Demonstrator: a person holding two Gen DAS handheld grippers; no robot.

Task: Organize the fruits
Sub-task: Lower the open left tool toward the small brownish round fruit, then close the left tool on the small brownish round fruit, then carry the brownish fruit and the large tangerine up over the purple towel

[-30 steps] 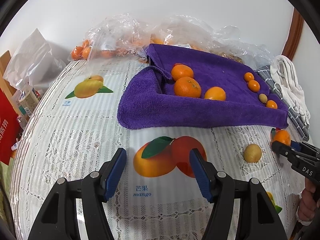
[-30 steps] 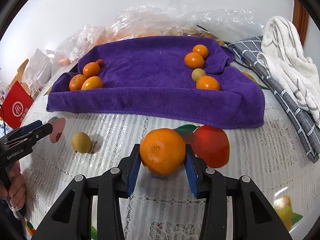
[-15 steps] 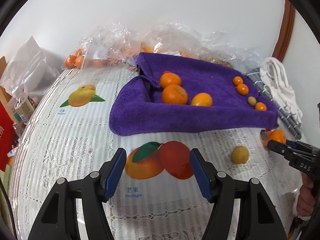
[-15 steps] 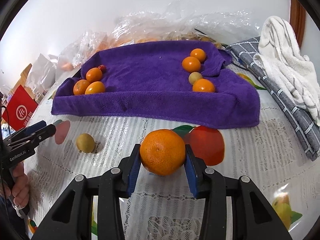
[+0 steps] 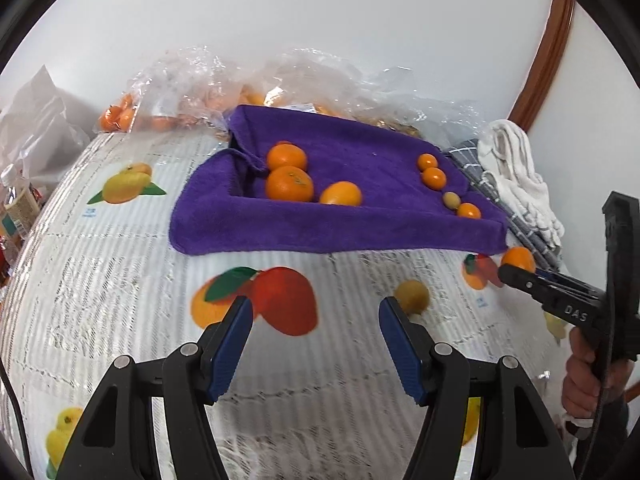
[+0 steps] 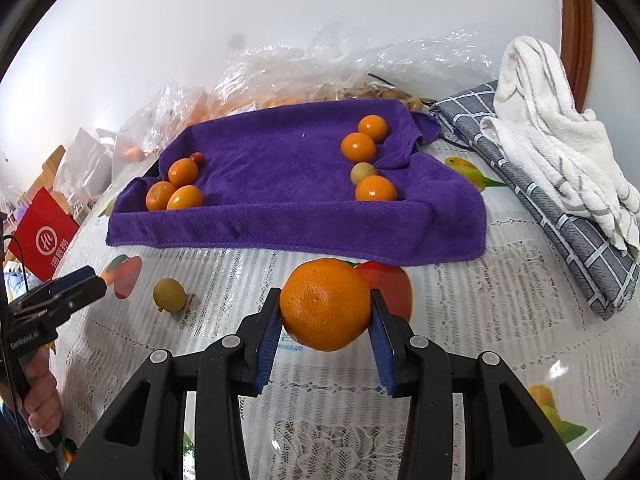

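Note:
My right gripper (image 6: 325,322) is shut on a large orange (image 6: 325,304) and holds it above the tablecloth, in front of the purple towel (image 6: 280,176). The towel holds three oranges at its left end (image 6: 176,190) and small orange fruits with one yellow-green fruit at its right end (image 6: 368,168). A small yellow-green fruit (image 6: 169,295) lies loose on the cloth; in the left wrist view it (image 5: 412,296) sits just beyond my right fingertip. My left gripper (image 5: 316,320) is open and empty over the printed mango. The right gripper with its orange (image 5: 518,259) shows at the right there.
Clear plastic bags with more oranges (image 5: 120,116) lie behind the towel. A grey checked cloth (image 6: 560,216) and a white towel (image 6: 552,128) lie at the right. A red box (image 6: 44,236) and bottles (image 5: 20,204) stand at the left table edge.
My left gripper has moved right toward the loose yellow-green fruit and drawn back from the towel. My right gripper has lifted the orange slightly and kept its grip.

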